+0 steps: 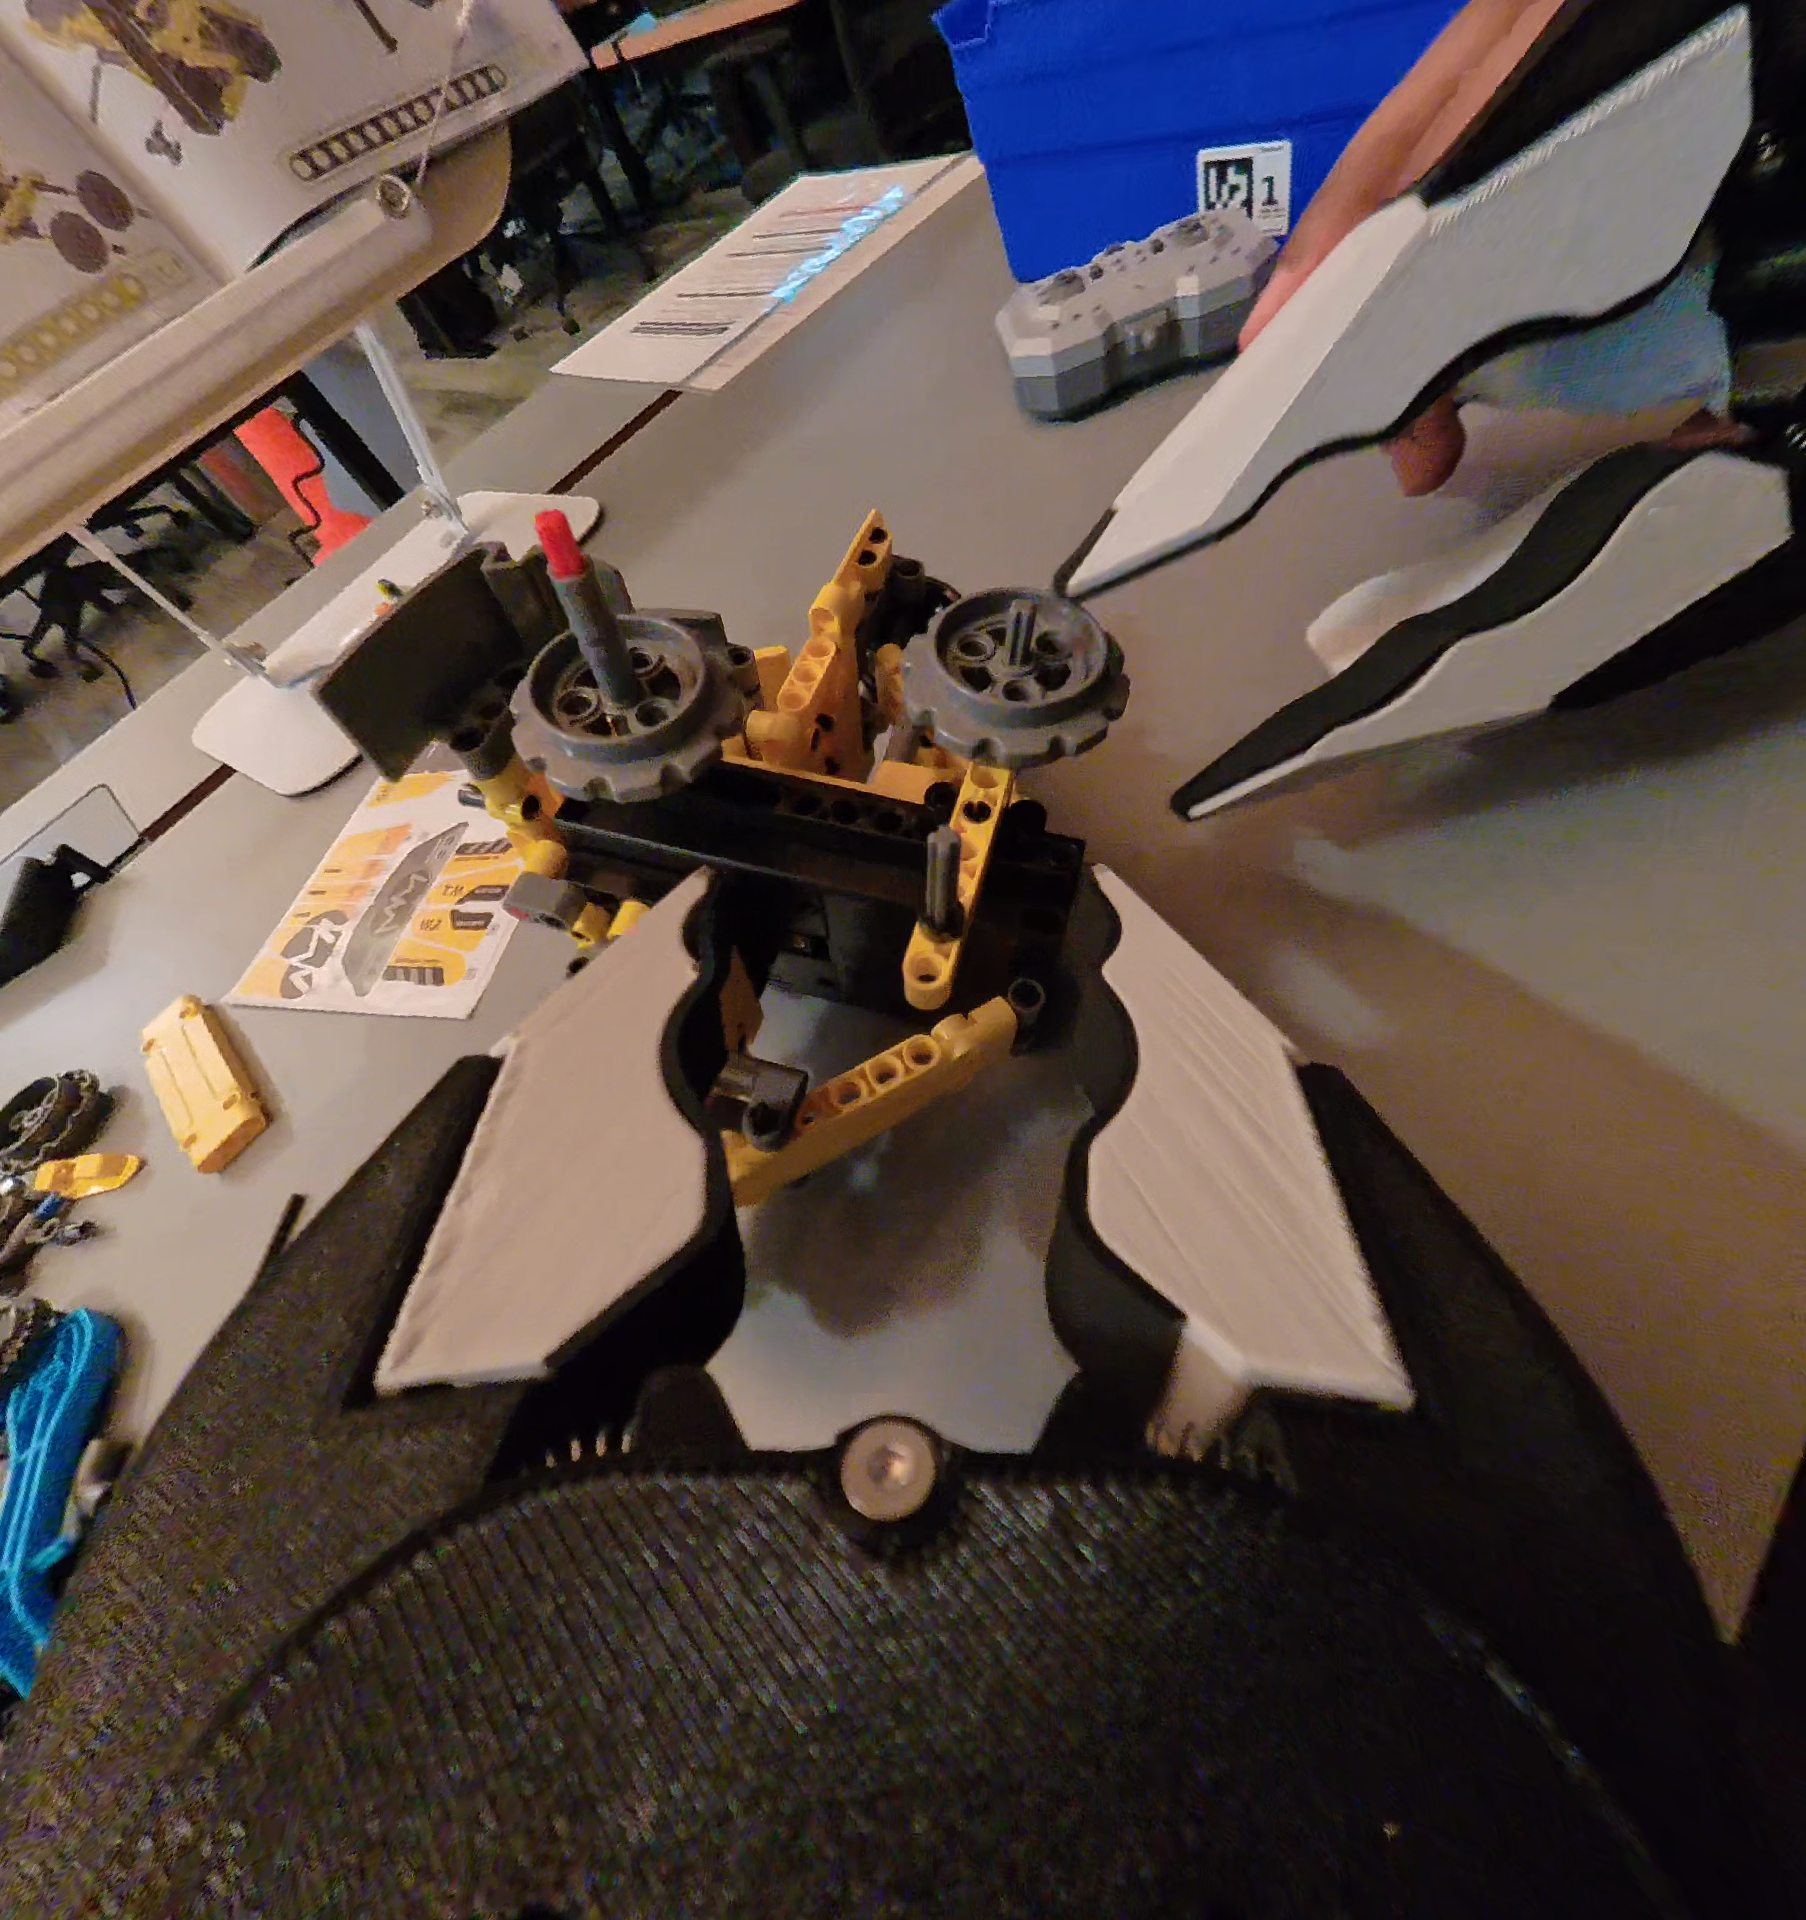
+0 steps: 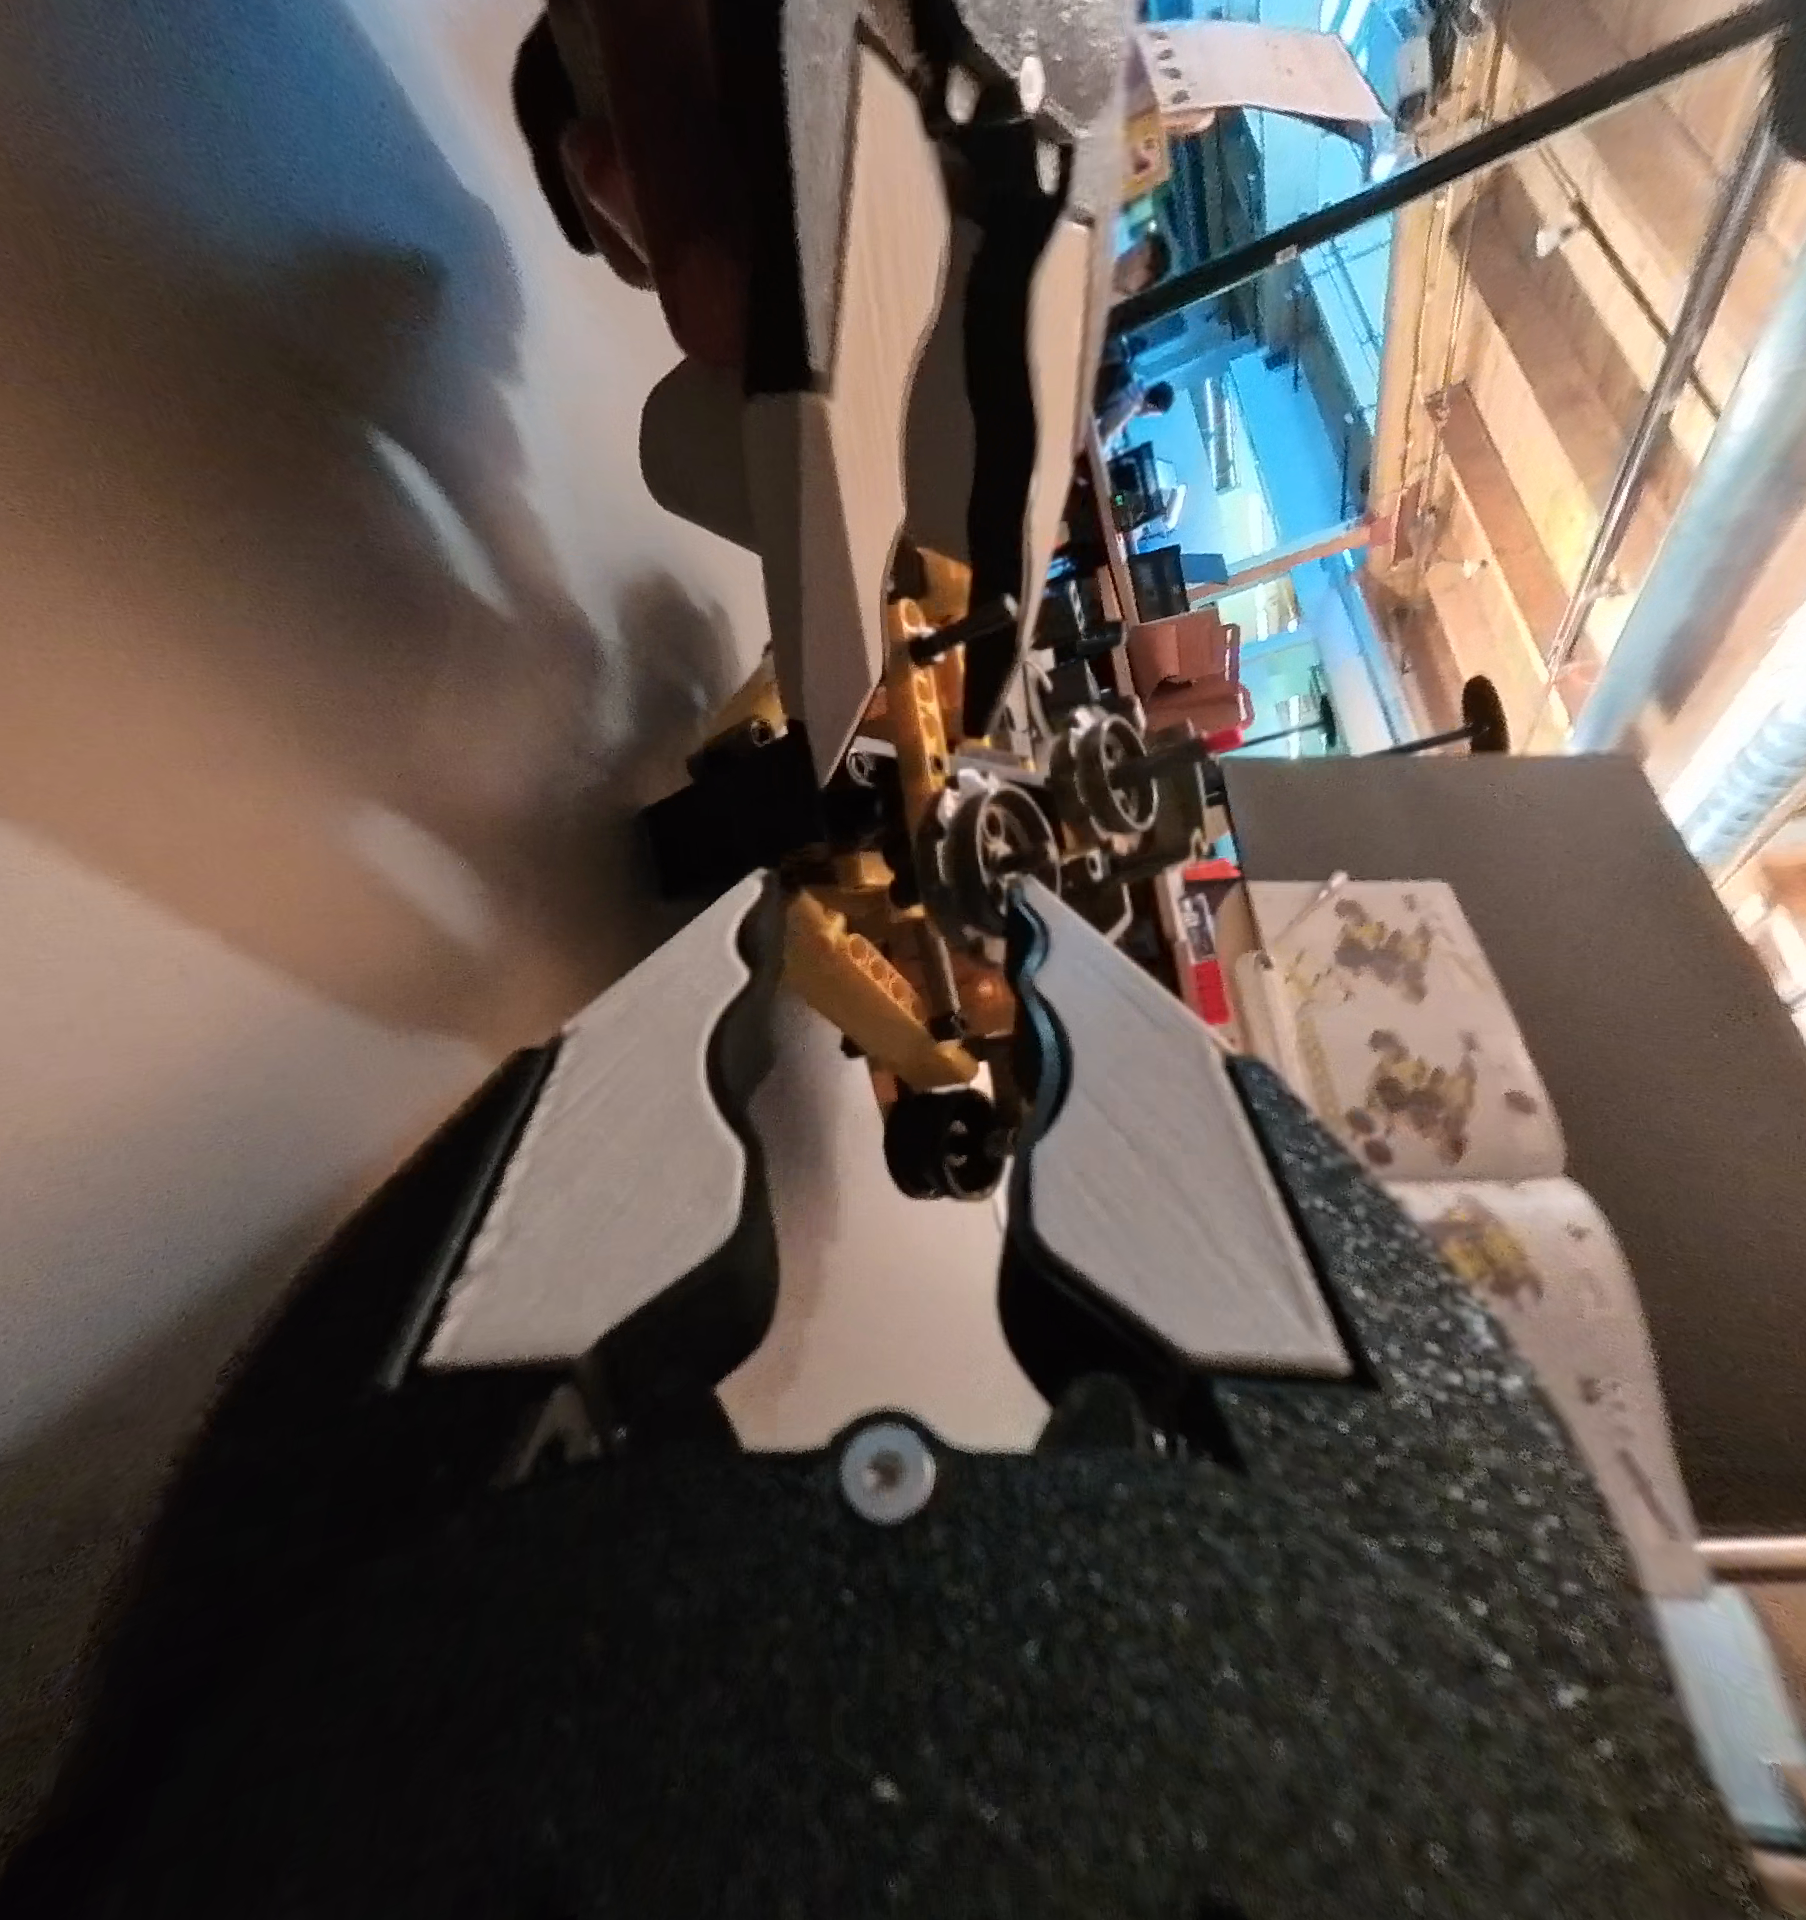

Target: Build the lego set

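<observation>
Jaws of the left gripper [image 1: 899,914] clenched the half-built yellow-and-black model [image 1: 816,790] at frame centre above the grey surface [image 1: 1450,1039]; the right gripper [image 1: 1117,696] hovered released beside a grey gear wheel [image 1: 1013,675], loose parts [image 1: 203,1081] unattached lower left.

A workshop or lab. Long grey tables [image 1: 1398,987], a blue plastic bin [image 1: 1117,125], exposed ceiling pipes [image 2: 1709,468]
</observation>
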{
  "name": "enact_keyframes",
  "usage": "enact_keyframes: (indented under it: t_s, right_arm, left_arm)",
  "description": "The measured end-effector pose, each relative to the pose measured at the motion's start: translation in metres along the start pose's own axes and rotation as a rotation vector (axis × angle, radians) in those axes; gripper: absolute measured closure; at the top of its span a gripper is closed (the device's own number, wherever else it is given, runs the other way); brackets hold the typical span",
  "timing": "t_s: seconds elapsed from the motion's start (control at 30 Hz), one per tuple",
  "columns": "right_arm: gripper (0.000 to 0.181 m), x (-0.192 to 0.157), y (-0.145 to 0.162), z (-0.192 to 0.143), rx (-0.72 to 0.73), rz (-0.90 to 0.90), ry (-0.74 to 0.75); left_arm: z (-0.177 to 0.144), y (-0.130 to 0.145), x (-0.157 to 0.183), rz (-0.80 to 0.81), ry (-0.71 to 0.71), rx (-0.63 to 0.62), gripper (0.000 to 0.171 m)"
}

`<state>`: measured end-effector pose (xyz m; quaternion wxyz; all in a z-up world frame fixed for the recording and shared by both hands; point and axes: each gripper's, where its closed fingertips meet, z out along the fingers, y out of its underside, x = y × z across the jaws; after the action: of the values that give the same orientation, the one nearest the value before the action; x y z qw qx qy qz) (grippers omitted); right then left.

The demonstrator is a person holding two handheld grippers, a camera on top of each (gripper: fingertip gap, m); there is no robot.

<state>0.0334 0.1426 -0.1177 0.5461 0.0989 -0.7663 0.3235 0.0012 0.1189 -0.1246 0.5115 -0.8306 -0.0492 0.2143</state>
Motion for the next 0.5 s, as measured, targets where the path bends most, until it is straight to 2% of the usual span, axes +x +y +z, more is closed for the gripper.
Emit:
enact_keyframes:
  t_s: [0.23,0.5]
  right_arm:
    - [0.14,0.032,0.02,-0.012,0.076,0.307,0.05]
    - [0.138,0.073,0.027,0.01,0.221,0.617,0.062]
  left_arm:
    - [0.008,0.006,-0.023,0.013,0.045,-0.037,0.118]
    - [0.007,0.012,-0.023,0.053,0.21,-0.035,0.136]
